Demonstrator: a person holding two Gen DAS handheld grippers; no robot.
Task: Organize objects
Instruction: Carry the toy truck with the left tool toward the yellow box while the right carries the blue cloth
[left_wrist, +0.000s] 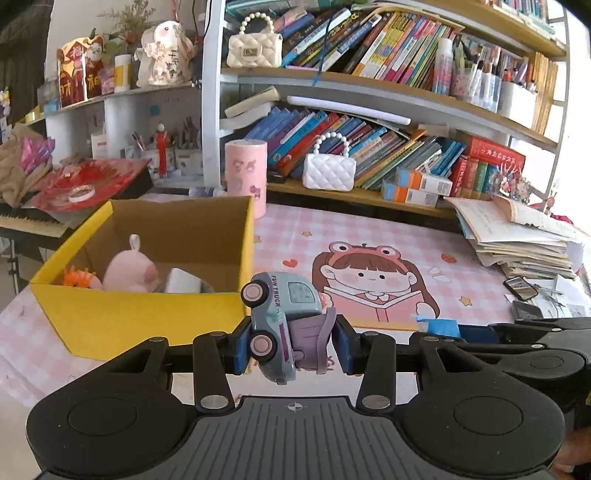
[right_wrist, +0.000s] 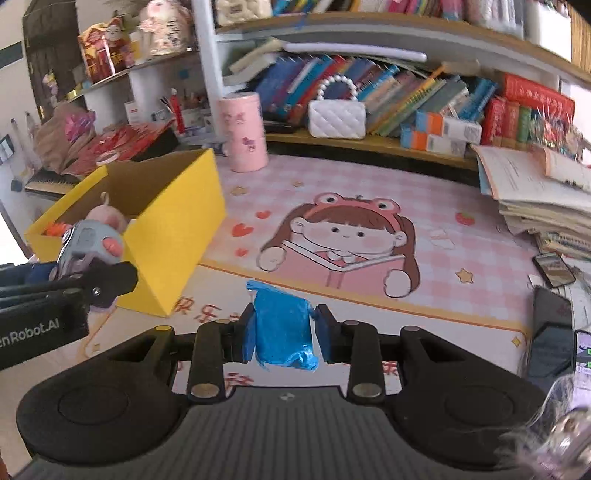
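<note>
yellow box (left_wrist: 147, 317), blue packet (right_wrist: 282, 338), pink checked mat (left_wrist: 406, 236)

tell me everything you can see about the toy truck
The toy truck is a small pale-blue plastic vehicle with pink-hubbed wheels, "FUN TRUCK" lettering and a purple rear part. It is tipped nose-up on its side, clamped between the left hand-held gripper's blue pads, just right of the yellow box.

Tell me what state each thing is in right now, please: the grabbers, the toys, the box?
left gripper: shut on the toy truck
toy truck: lifted, tipped on its side, near the box
right gripper: holds the blue packet, right pad slightly off it
blue packet: crinkled, between the pads
yellow box: open-topped, on the mat
pink plush: lying inside the box
</note>
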